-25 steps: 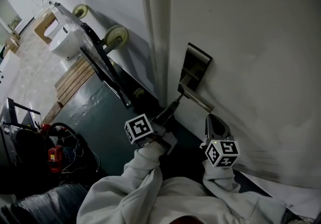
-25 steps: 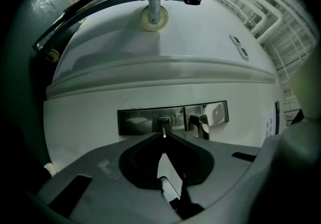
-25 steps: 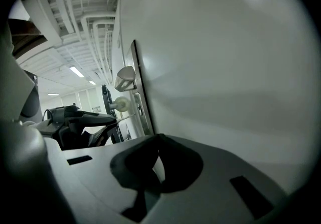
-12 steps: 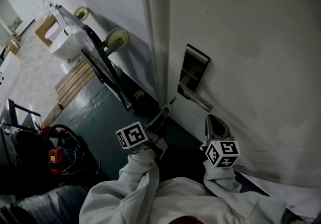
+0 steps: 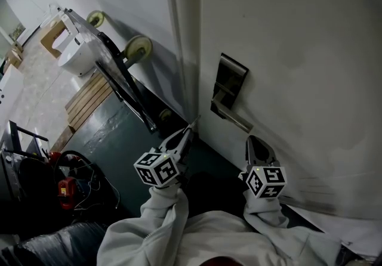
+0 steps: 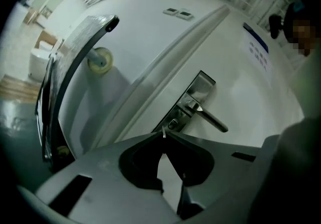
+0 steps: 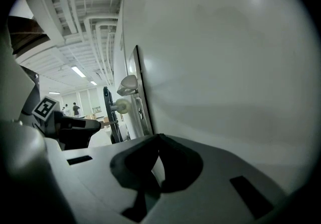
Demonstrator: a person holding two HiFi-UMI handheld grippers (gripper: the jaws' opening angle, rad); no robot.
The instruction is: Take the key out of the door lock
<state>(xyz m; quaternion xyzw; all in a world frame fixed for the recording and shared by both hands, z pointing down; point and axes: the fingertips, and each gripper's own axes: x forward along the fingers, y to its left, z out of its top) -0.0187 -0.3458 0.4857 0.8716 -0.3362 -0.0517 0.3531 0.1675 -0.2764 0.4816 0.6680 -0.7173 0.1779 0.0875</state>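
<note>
Key [image 6: 163, 131]: out of the lock. Only its thin metal tip shows past the left gripper [image 5: 184, 133], whose jaws are pinched together on it. The tip sits clear of the keyhole [image 6: 173, 124], just in front of it (best read in the left gripper view). The keyhole is at the near end of the metal plate [image 5: 230, 79] on the white door [image 5: 298, 50], with the lever handle [image 5: 237, 120] beside it. Right gripper [image 5: 255, 143]: low against the door, below the handle, jaws together with nothing between them. A wheeled frame [image 5: 113, 74] leans on the wall left of the door.
</note>
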